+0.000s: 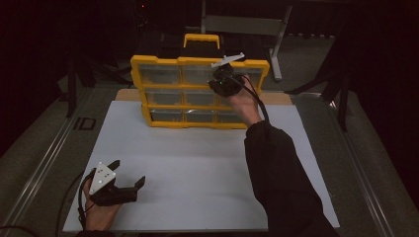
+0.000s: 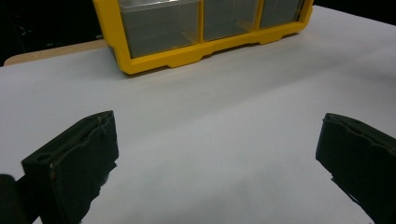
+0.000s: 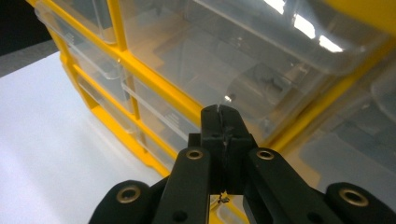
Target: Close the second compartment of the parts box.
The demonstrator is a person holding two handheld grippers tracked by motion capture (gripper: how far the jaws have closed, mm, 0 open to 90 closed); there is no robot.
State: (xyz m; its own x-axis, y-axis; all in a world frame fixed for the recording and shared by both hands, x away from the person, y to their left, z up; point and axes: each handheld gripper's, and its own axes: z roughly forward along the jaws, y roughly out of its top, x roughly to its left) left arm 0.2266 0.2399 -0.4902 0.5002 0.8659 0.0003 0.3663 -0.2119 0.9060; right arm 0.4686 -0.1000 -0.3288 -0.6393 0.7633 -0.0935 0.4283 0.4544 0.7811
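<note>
Right hand-held gripper (image 1: 225,79) clenched at the front of the yellow drawer cabinet (image 1: 163,61); left hand-held gripper (image 1: 129,175) released over the worktop (image 1: 197,163).

The cabinet stands upright at the far edge of the white worktop, three rows of clear drawers in a yellow frame with a yellow handle on top. In the right gripper view the jaws are pressed flat together, nothing visible between them, tips just at a clear drawer (image 3: 243,60) in the cabinet's right column; whether they touch its front I cannot tell. The person's right forearm, in a dark sleeve (image 1: 281,177), reaches across the worktop to it. The left hand-held gripper sits near the front left corner, well apart from the cabinet, jaws spread wide with bare worktop between them.
</note>
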